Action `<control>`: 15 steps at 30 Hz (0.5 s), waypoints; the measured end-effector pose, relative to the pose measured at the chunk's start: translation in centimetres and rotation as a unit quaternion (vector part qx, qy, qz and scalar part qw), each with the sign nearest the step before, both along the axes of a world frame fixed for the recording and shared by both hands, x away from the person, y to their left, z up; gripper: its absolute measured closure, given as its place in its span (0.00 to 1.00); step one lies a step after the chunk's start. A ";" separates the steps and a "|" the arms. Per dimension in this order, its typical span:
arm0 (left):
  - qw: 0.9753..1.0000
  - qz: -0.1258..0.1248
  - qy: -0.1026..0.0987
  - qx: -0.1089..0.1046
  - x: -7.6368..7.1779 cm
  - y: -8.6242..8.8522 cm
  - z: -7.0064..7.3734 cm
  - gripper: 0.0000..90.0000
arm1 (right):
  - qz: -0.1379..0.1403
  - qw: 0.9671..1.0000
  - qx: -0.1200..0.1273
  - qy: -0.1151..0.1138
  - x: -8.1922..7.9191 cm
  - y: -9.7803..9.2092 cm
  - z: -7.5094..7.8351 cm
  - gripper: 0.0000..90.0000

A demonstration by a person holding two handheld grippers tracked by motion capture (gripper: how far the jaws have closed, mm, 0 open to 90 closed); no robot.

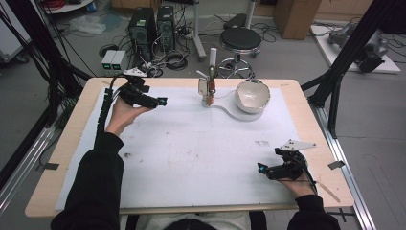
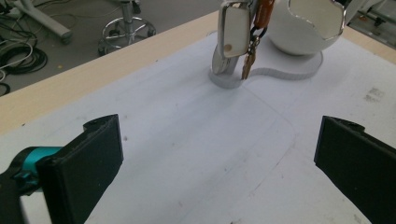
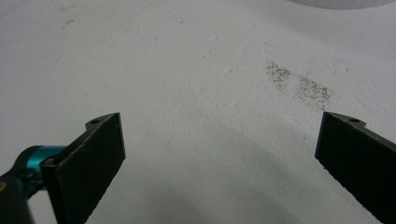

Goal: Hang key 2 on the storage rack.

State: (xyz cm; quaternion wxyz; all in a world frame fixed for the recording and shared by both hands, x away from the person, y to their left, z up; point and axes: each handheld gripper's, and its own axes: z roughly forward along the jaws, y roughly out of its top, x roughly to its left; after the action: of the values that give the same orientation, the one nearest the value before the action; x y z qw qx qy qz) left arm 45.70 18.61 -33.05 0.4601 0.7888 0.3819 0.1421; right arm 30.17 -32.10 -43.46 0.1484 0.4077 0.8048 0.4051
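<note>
White matting (image 1: 191, 158) covers most of the wooden worktop (image 1: 72, 143), and nearest the person's edge it lies bare apart from faint scuffs. Toward the near right corner the right gripper (image 1: 261, 168) rests low in the person's hand, jaws spread wide and holding nothing; the right gripper view shows bare mat between them and a grey speckled smudge (image 3: 299, 84) just ahead.

Farther up, close to the far left corner, the left gripper (image 1: 163, 101) is held above the mat, its jaws likewise released and empty, aimed across the mat toward the middle of the far edge. Open mat lies between it and the stand.

At the middle of the far edge stands a small white stand (image 2: 224, 77) on a flat white base plate (image 2: 289, 72). From it hangs a bunch of keys (image 2: 250, 44): a silvery rectangular tag, an orange fob and a brass key, all dangling with their long axes upright and the key's tip pointing down to the plate. Just beside it, to the right on the same plate, sits a white bowl (image 1: 252, 95) with a jagged, broken rim, its opening tilted toward the person.

Beyond the far edge, on the floor, are a black stool (image 1: 240, 39), two computer towers (image 1: 153, 26) and tangled cables (image 1: 174, 60).
</note>
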 end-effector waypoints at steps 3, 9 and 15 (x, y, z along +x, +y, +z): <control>1.000 0.006 -0.002 -0.003 -0.7 0.8 -0.4 0.02 | 0.001 1.000 -0.001 -0.003 0.1 0.0 0.0 0.01; 1.000 0.013 0.001 -0.007 -2.2 2.4 -1.7 0.02 | 0.001 1.000 0.000 0.007 0.3 0.0 -0.1 0.01; 0.999 0.027 -0.007 -0.018 -3.6 4.0 -2.2 0.02 | 0.004 1.000 -0.004 0.008 0.4 0.2 -0.2 0.01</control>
State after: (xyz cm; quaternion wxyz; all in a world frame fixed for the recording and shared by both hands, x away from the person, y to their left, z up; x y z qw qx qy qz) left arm 42.09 22.61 -35.26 0.4733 0.7687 0.4020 0.1528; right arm 30.54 -31.88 -43.65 0.1419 0.4070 0.8092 0.3992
